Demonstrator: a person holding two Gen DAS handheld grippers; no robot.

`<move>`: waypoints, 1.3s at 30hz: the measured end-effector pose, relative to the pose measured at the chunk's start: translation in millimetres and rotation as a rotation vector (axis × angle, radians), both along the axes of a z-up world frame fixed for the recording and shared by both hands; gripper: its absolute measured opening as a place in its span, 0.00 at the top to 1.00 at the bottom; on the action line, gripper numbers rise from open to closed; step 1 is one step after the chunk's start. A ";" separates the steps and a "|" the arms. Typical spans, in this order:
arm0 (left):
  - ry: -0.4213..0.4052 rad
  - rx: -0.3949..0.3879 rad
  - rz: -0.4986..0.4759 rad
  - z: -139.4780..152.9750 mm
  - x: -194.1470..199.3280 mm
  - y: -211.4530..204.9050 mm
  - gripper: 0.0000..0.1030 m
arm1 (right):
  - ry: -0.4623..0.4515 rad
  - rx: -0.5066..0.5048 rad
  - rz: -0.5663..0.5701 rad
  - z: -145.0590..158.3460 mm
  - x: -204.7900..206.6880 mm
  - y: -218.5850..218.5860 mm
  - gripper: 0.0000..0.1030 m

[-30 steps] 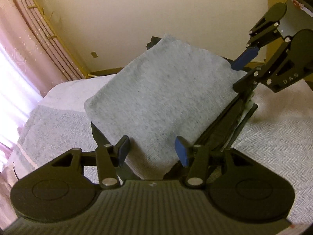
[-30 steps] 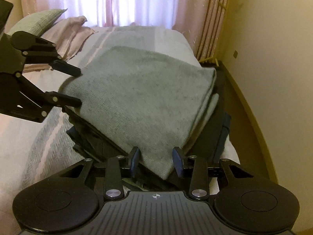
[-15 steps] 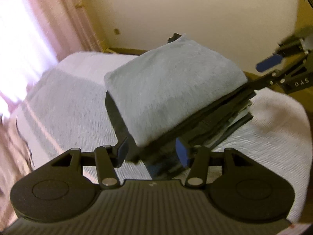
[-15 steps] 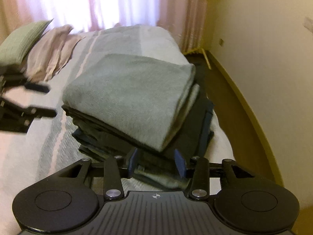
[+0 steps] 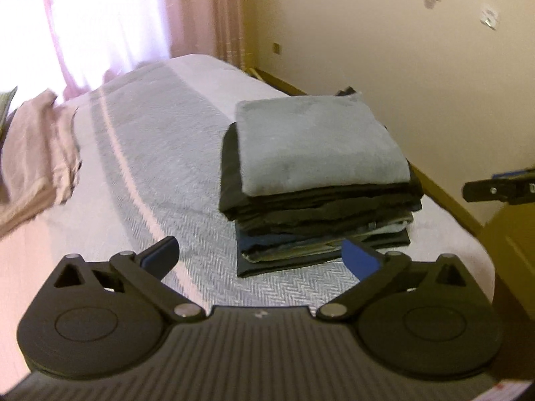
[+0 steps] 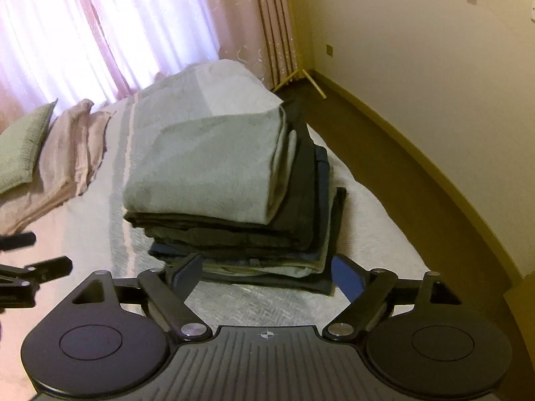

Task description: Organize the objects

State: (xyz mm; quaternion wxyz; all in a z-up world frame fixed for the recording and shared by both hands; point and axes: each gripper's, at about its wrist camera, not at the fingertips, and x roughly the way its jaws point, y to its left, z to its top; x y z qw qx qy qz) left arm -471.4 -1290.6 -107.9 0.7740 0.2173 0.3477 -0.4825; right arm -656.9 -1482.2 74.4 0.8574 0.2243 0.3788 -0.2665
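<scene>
Presently
Stack: folded clothes [image 5: 317,180], grey top, on bed [image 5: 160,167]
Beside: pink bedding [image 6: 73,153], pillow [image 6: 23,147]
Left gripper [image 5: 259,255], right gripper [image 6: 265,275]: jaws wide, empty, clear of the stack

A neat stack of folded clothes [image 5: 321,197] sits right of centre in the left wrist view, on the bed. A light grey folded garment [image 6: 204,163] lies flat on top. Beneath it are dark, black and navy layers [image 6: 254,244].
</scene>
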 end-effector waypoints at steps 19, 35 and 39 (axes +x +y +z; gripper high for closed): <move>0.086 -0.063 0.037 53.2 -12.7 80.4 0.01 | -0.066 -0.025 -0.103 55.2 -45.6 114.7 0.20; 0.091 -0.032 0.040 62.9 -32.5 168.8 0.01 | -0.074 -0.050 -0.110 68.3 -59.0 200.6 0.20; 0.085 -0.025 0.044 64.3 -38.6 170.5 0.01 | -0.064 -0.041 -0.113 65.2 -60.2 196.4 0.20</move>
